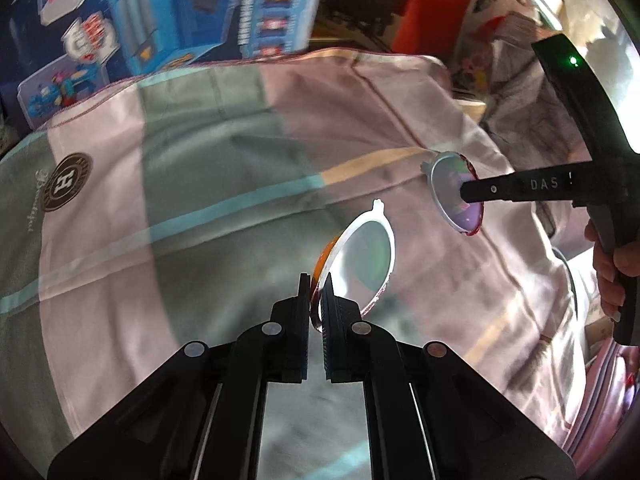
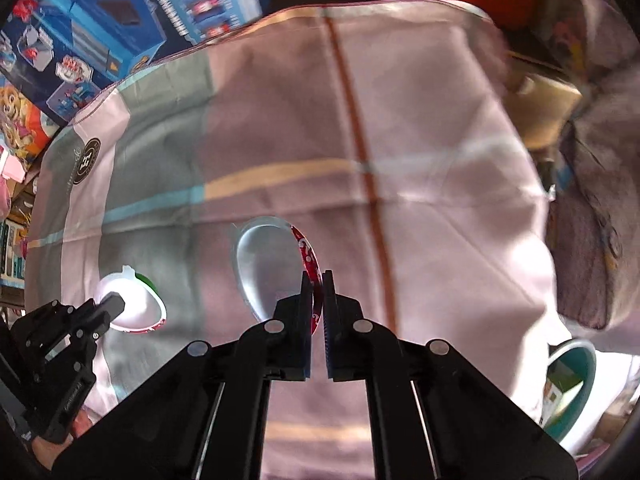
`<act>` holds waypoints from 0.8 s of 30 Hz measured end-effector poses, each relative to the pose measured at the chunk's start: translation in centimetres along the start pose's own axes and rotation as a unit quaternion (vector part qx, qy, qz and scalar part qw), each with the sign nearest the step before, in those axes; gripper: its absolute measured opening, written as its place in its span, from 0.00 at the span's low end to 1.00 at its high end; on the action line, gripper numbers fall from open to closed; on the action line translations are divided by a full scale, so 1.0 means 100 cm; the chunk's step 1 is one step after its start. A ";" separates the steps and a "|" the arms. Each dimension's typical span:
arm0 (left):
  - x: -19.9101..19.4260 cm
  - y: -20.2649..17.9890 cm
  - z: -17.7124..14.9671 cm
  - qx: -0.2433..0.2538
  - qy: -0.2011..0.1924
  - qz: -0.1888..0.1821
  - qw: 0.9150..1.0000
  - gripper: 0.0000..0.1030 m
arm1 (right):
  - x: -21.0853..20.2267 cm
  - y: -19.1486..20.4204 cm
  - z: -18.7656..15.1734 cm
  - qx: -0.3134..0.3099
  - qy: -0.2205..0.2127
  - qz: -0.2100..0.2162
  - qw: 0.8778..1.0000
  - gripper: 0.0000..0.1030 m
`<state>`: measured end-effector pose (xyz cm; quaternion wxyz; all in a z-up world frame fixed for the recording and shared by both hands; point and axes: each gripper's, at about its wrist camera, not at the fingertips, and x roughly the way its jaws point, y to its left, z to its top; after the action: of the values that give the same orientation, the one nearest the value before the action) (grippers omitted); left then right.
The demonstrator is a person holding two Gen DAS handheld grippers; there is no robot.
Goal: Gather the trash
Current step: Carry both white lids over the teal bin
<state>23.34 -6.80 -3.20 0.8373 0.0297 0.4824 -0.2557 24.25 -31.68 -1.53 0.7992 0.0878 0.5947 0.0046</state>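
Left gripper (image 1: 316, 280): jaws nearly together, clamped on the rim of a foil lid (image 1: 366, 258) with a silvery underside, orange printed face and small pull tab at its far end. The lid is held on edge, above the cloth.

Right gripper (image 2: 317, 276): jaws likewise pinched, on the edge of a second foil lid (image 2: 266, 262), silvery inside, red patterned face. Also held on edge, off the cloth.

The two lids are apart, side by side.

Below both: pink and grey-green cloth (image 1: 224, 168) with teal and tan stripes, bare and flat across its middle. Teal-rimmed bowl (image 2: 582, 384) near the right edge. Blue toy boxes (image 1: 168, 12) border the far left edge.
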 end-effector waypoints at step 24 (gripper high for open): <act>-0.006 -0.271 -0.031 0.175 0.027 -0.073 0.981 0.05 | -0.122 -0.219 -0.182 0.140 -0.070 -0.017 0.988 0.05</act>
<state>8.26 -29.16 0.94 0.7847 0.1473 0.4535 -0.3961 1.28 -52.13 1.78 0.8187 0.1884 0.5334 -0.0983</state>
